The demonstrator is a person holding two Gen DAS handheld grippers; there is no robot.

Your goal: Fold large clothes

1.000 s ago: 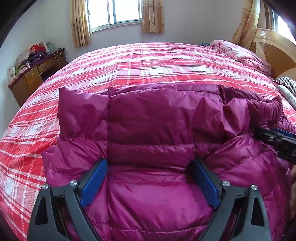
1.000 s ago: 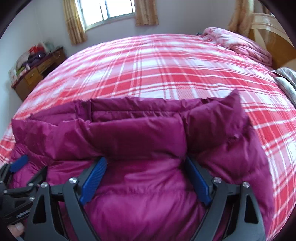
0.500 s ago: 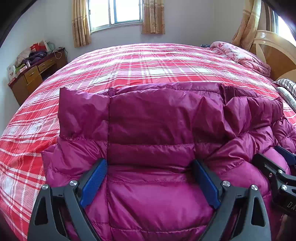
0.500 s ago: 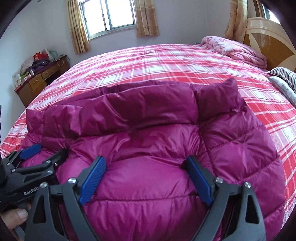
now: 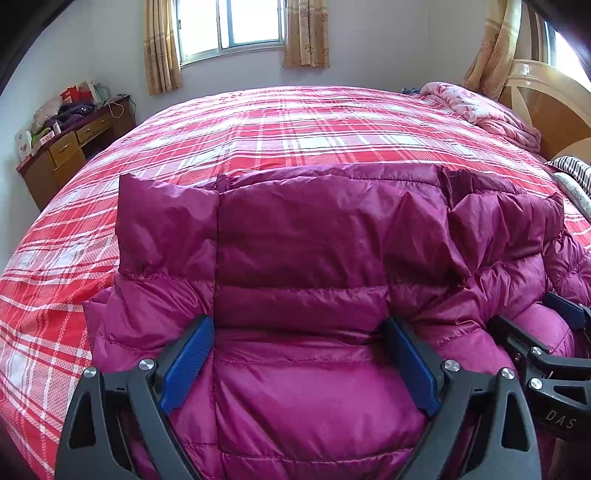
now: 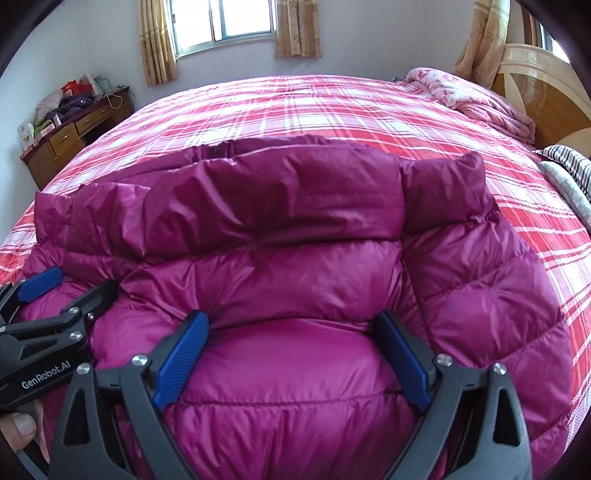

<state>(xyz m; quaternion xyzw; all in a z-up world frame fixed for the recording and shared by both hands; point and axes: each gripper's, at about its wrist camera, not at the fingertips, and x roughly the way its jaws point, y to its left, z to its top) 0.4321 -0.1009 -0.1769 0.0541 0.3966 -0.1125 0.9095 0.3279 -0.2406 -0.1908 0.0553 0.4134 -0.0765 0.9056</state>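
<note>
Left gripper (image 5: 299,354): held low and level over the near part of the garment, blue-padded fingers (image 5: 186,360) spread wide, puffed fabric bulging up between them without being pinched. Right gripper (image 6: 291,354): same low, forward-pointing pose, fingers (image 6: 181,358) likewise spread wide, a quilted panel swelling between them, nothing clamped. The two tools sit side by side; each shows at the edge of the other's view, and a thumb (image 6: 18,428) of the person's left hand appears at the lower left corner of the right wrist view. Magenta down jacket (image 5: 314,258): lies spread across the near half of the bed, its collar band standing up along the far edge, one sleeve bunched at the right in the left wrist view. Bed cover (image 5: 295,136): red, pink and white plaid, under the jacket. Pink quilt (image 5: 480,110): heaped at the far right by the wooden headboard (image 5: 550,103). Wooden dresser (image 5: 70,147): against the left wall, cluttered on top. Curtained window (image 5: 232,26): on the far wall.
</note>
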